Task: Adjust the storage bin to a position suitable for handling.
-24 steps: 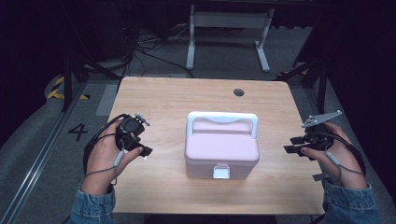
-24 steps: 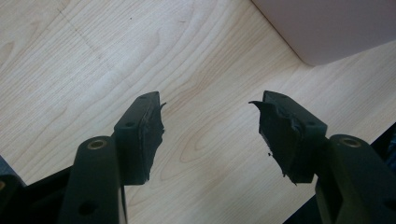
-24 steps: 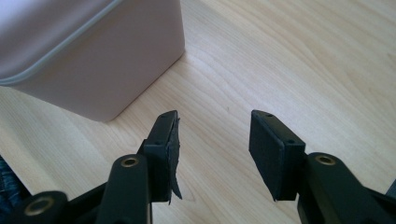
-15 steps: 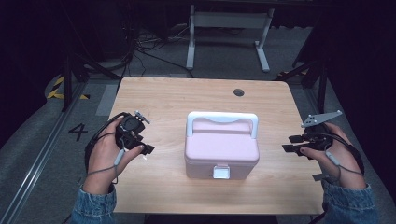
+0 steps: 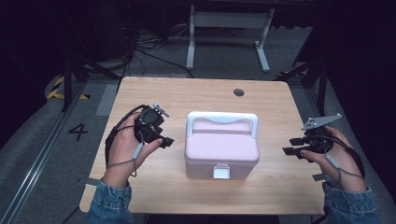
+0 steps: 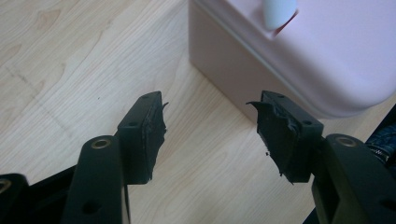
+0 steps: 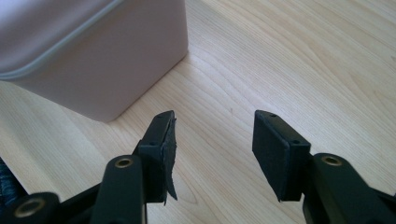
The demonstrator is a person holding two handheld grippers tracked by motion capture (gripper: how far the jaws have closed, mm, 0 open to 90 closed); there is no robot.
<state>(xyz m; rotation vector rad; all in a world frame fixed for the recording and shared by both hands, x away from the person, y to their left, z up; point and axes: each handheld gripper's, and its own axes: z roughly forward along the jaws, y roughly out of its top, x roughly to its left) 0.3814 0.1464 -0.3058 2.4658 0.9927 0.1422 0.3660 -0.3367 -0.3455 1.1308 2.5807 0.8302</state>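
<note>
A pink box (image 5: 222, 147) with a white handle (image 5: 222, 118) and a white front latch (image 5: 221, 172) stands shut in the middle of the wooden table (image 5: 187, 95). My left gripper (image 5: 163, 139) sits just left of the box, pointing at it. In the left gripper view its jaws (image 6: 208, 100) stand open over bare wood, with the box's corner (image 6: 289, 60) just ahead. My right gripper (image 5: 288, 145) hovers a short way right of the box, apart from it. In the right gripper view it is open (image 7: 214, 116) with nothing between the pads, and the box wall (image 7: 107, 56) lies ahead to the left.
A small dark round hole (image 5: 238, 92) sits near the table's far edge. Behind the table stands a white metal frame (image 5: 229, 18). Cables lie on the dark floor, which bears a painted "4" (image 5: 78, 131) at the left. My right hand is close to the table's right edge.
</note>
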